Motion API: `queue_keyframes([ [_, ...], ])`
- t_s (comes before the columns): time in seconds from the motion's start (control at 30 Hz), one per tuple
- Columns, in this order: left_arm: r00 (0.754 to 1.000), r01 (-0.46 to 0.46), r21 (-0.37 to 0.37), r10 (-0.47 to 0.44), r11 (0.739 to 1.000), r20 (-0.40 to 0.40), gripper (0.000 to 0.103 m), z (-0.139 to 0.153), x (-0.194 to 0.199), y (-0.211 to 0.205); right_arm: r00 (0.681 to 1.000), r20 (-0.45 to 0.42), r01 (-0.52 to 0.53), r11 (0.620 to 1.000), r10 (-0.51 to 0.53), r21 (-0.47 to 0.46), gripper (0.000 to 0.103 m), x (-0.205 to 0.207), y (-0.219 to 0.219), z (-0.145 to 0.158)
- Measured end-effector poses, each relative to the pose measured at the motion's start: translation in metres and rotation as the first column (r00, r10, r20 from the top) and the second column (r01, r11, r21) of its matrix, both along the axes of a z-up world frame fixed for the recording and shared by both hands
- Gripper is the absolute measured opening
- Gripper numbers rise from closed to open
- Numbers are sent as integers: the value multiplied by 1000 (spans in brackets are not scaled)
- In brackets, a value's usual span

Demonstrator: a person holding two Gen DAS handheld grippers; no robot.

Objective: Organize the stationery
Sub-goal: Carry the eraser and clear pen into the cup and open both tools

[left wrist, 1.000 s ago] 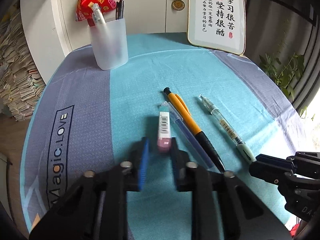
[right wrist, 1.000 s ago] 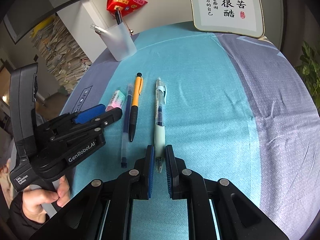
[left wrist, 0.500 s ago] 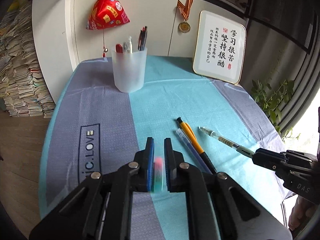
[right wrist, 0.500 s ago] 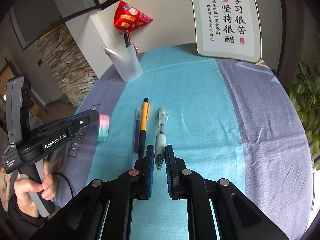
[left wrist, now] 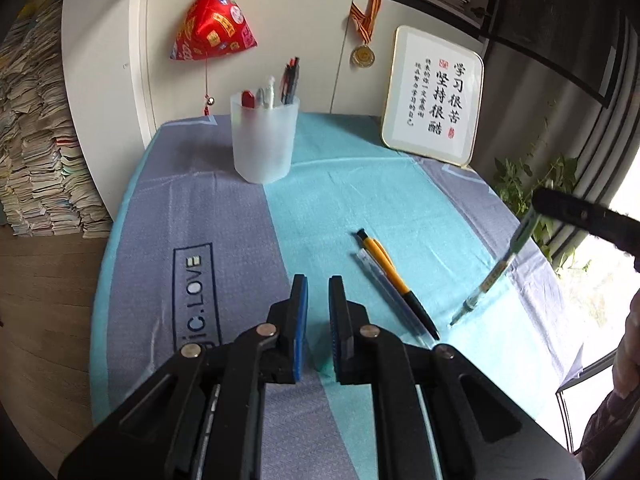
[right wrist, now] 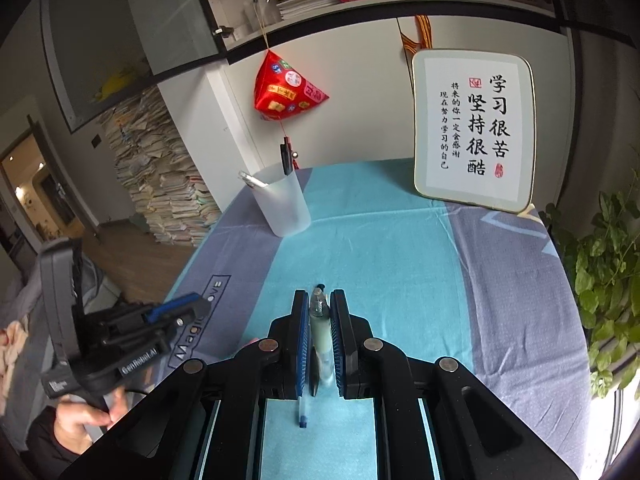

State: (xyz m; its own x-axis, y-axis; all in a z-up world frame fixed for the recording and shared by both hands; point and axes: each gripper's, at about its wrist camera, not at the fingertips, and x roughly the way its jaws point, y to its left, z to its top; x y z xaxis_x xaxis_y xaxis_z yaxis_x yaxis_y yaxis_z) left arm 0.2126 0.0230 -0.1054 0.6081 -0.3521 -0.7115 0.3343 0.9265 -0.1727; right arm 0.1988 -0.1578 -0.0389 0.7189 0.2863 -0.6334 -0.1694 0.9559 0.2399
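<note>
A table under a blue and grey cloth (left wrist: 224,240) is shown from two gripper cameras. In the right wrist view the right gripper (right wrist: 319,336) is closed on a clear gel pen (right wrist: 319,322), gripped at its pale green sleeve with the clip end pointing to 12 o'clock; in the left wrist view the same pen hangs slanted at 3 o'clock, its tip low over the cloth. The left gripper (left wrist: 318,320) is held narrowly open; whether the eraser is pinched deep between its pads cannot be told, since only a faint green shape shows there. A frosted pen cup (left wrist: 264,140), already holding pens, stands at 12 o'clock; an orange pencil (left wrist: 390,276) and a blue pen (left wrist: 384,284) lie touching side by side at 2 o'clock. To drop the gel pen well, it is best carried over the cup's rim, turned upright, and released only when the tip is inside; the leaning pens should be avoided.
</note>
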Motion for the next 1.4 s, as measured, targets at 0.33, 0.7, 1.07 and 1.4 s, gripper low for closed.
queue_keyframes([
  [0.33,992,91,82,-83,992,-95,10,-49,-11,-24,999,41,-12,1000,13,-6,12,-1,7,20],
  [0.7,998,65,10,-65,998,-3,9,22,9,1,996,77,-44,999,42,21,12,28,10,53],
  [1.07,996,-25,-79,31,997,78,9,103,95,47,985,150,-81,997,79,11,12,115,51,105],
  [1.4,999,-36,-120,40,992,34,9,89,154,53,982,166,-76,994,88,-79,12,180,91,96],
])
